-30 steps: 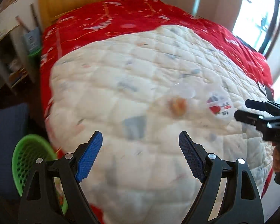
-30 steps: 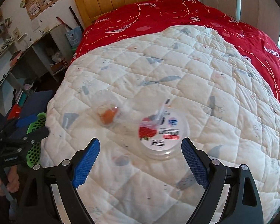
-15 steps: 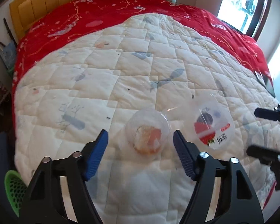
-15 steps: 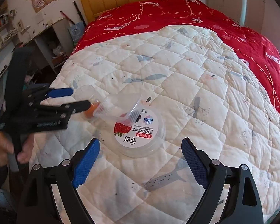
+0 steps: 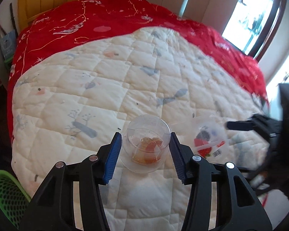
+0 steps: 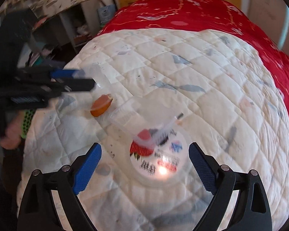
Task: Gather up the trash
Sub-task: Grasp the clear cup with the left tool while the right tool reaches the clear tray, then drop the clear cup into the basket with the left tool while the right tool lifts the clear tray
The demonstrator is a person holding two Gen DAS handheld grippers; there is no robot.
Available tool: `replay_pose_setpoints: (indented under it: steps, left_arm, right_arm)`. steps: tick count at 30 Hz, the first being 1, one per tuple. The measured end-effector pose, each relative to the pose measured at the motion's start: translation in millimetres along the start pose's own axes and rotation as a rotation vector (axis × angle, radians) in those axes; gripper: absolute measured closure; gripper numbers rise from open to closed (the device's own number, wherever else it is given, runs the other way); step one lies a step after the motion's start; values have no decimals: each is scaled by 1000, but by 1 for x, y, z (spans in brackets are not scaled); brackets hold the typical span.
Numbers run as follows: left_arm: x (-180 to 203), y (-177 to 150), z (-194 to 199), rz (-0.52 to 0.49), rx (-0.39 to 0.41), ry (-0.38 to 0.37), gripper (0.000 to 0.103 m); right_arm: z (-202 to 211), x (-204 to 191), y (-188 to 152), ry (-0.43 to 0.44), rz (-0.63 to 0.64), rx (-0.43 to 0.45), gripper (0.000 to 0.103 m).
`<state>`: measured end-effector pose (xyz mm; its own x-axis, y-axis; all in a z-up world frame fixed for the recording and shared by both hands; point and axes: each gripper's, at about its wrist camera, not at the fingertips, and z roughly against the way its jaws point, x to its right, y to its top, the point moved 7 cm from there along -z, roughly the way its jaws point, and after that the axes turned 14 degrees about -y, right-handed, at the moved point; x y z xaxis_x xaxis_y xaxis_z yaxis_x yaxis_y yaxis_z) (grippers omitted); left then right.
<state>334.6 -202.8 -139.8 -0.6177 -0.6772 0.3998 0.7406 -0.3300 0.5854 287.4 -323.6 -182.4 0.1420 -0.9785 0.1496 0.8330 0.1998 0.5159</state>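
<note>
Far left in the left wrist view, a green mesh basket (image 5: 6, 198) sits low beside the bed, off the edge of the white quilt (image 5: 98, 88). Center: left gripper (image 5: 146, 154) w/ blue pads either side of a clear plastic cup (image 5: 147, 145), pads at or nearly at the cup wall, closed in around it; cup lies tilted on the quilt, orange food scrap inside. Whether it's fully clamped, can't tell for sure, but pads look in contact. Right of that, a round plastic lid w/ strawberry label (image 5: 210, 144) lies on the quilt, blurry. Further right, right gripper shows as a dark blurred shape near the lid. In the right wrist view: left gripper at far left, blurred, on the cup (image 6: 98, 77); orange scrap (image 6: 101, 105) visible just below it. Center, a clear rectangular tub (image 6: 133, 123) lies tilted over the lid (image 6: 160, 161). Right gripper (image 6: 144, 170) is spread wide, fingers flanking the lid, not touching it. Red blanket (image 6: 202, 15) covers the head of the bed.
</note>
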Motion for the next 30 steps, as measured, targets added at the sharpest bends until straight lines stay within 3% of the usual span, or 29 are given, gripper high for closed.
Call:
replay_pose_setpoints:
  steps: [7, 13, 18, 25, 30]
  left_arm:
    - [-15, 11, 35, 21, 61, 16, 53]
    - [-27, 6, 46, 23, 67, 41, 53]
    - [-36, -4, 46, 45, 54, 59, 53]
    - [-43, -19, 64, 70, 67, 74, 53]
    - [-44, -32, 85, 81, 84, 87, 53]
  right_arm:
    - [-30, -9, 18, -1, 115, -19, 14]
    - [-43, -22, 26, 29, 200, -22, 14]
    - [-41, -32, 26, 31, 236, -27, 28]
    - [-19, -40, 21, 5, 197, -13, 41]
    - [8, -50, 12, 21, 107, 2, 43]
